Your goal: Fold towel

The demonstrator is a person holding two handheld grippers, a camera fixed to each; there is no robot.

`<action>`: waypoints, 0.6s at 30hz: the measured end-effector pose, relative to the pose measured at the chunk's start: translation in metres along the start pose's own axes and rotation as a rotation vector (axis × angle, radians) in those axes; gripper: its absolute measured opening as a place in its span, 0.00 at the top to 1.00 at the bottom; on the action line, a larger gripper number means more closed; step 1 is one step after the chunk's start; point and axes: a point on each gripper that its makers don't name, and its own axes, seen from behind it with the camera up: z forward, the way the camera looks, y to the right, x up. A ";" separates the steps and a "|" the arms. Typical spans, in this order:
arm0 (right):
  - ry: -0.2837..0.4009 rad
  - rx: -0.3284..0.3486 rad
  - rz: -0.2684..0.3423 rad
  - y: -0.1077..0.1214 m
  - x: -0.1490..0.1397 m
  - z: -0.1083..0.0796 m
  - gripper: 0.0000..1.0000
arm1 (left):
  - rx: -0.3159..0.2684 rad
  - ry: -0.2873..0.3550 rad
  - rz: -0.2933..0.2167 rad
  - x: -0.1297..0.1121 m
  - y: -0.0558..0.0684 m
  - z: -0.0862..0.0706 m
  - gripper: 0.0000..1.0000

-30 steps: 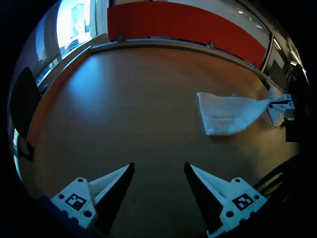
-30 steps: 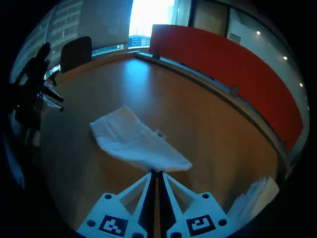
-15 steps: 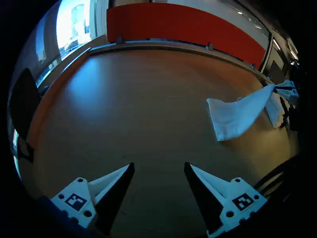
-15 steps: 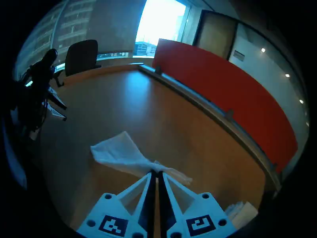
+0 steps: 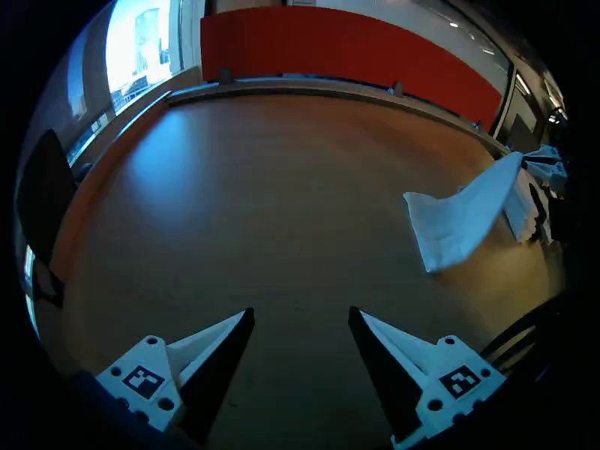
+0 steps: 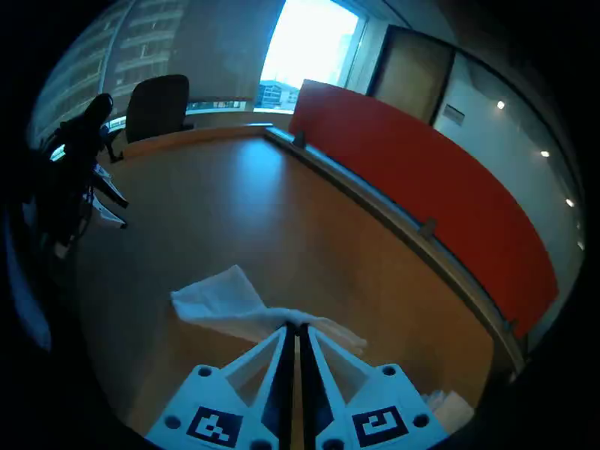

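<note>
- Left gripper (image 5: 300, 310) wide open, empty, over bare table (image 5: 247, 195).
- Right gripper (image 6: 295, 328) pinches towel (image 6: 225, 304) corner, raised; the rest trails on the table.
- Divider (image 5: 337, 45) bounds far edge; right gripper view adds chair (image 6: 157, 105).

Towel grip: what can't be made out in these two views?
- Right gripper view: the towel corner runs in behind the shut fingers of the right gripper, so how much cloth they pinch is hidden.
- Left gripper view: that gripper sits small and dark at the far right edge, partly cut off, so its hold on the cloth is unreadable.
- Right gripper view: a white cloth stack is cut off by the lower right edge.
</note>
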 end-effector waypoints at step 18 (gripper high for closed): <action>0.007 0.075 -0.025 -0.031 0.012 0.016 0.95 | 0.005 0.010 -0.008 0.002 -0.003 -0.003 0.07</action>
